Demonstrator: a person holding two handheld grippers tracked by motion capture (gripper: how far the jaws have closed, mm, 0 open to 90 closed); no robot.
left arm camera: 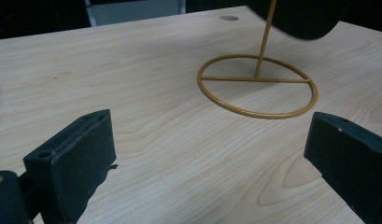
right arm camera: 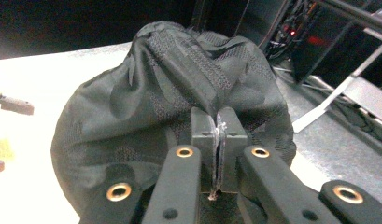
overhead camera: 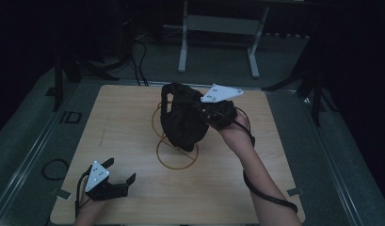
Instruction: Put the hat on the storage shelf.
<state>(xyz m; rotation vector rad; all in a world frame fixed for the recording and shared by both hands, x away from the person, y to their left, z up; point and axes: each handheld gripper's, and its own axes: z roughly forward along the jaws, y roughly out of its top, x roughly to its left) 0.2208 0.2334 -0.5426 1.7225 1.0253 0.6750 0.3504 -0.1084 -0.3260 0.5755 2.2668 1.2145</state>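
Observation:
A black mesh cap (overhead camera: pixel 183 120) hangs above the middle of the wooden table (overhead camera: pixel 133 141), on or just over a thin yellow wire stand (overhead camera: pixel 173 157) with a ring base. My right gripper (overhead camera: pixel 206 110) is shut on the cap's edge; in the right gripper view the jaws pinch the black fabric (right arm camera: pixel 179 84) tightly at the right gripper's tips (right arm camera: pixel 219 126). My left gripper (overhead camera: pixel 119 172) rests low at the table's front left, open, with nothing between its fingers (left arm camera: pixel 76 158). The stand's ring base (left arm camera: pixel 256 84) and upright rod lie ahead of it in the left gripper view.
A cable (overhead camera: pixel 265 193) trails from the right gripper along the forearm. A white metal frame (overhead camera: pixel 218 28) stands on the floor beyond the table. Black tripod legs (overhead camera: pixel 312 84) and a cable loop (overhead camera: pixel 56 168) flank the table. Bare wood (left arm camera: pixel 132 70) surrounds the stand.

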